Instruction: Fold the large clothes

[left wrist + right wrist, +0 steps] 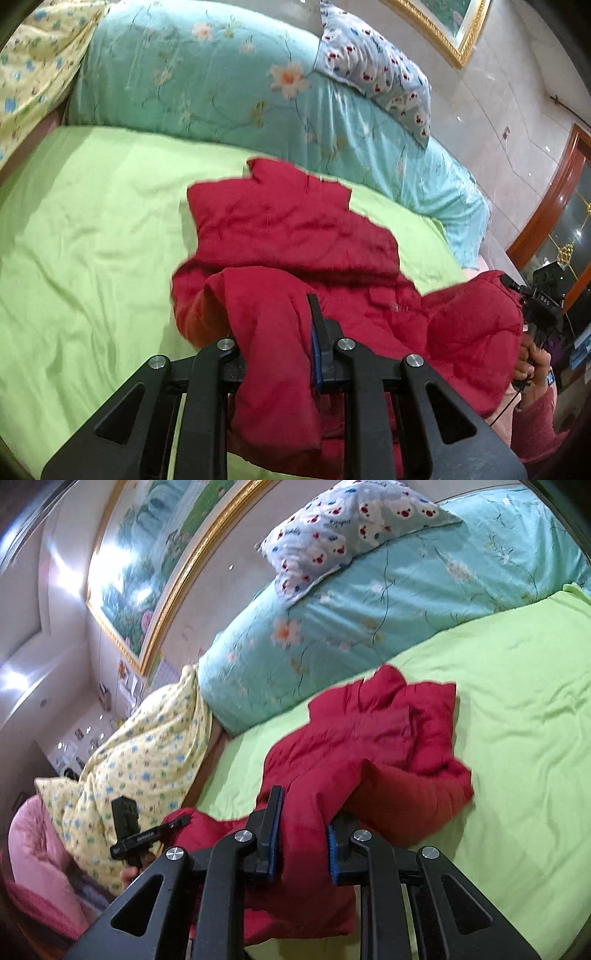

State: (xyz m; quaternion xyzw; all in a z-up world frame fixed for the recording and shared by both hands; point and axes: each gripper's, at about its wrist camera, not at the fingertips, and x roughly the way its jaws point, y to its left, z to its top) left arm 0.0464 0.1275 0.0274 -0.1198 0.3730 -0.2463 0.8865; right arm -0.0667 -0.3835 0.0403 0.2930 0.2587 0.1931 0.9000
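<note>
Each tool, left tool (pixel 275 339) and right tool (pixel 303 834), pinches the red coat (pixel 295 229) near the blue quilt (pixel 207 74). Thick, puffy cloth could slip out.

Red jacket (pixel 295 236) reads as soft padded cloth, quilted, matt with a faint velvety nap, creased all over. Left tool (pixel 275 332) is matt black plastic, slightly grainy, with shiny round metal pins at the joints and a blue rubbery strip on its finger (pixel 316 363). Right tool (pixel 303 834) has the same black plastic, polished metal pins and blue pads. Bedsheet (pixel 92 240) is smooth lime-green woven cloth, matt, lightly wrinkled. The turquoise quilt (pixel 207 74) has a satiny sheen on its flowered fabric. The picture frame (pixel 184 572) is gilded, ridged and glossy. The wall (pixel 509 110) looks polished and reflective.
</note>
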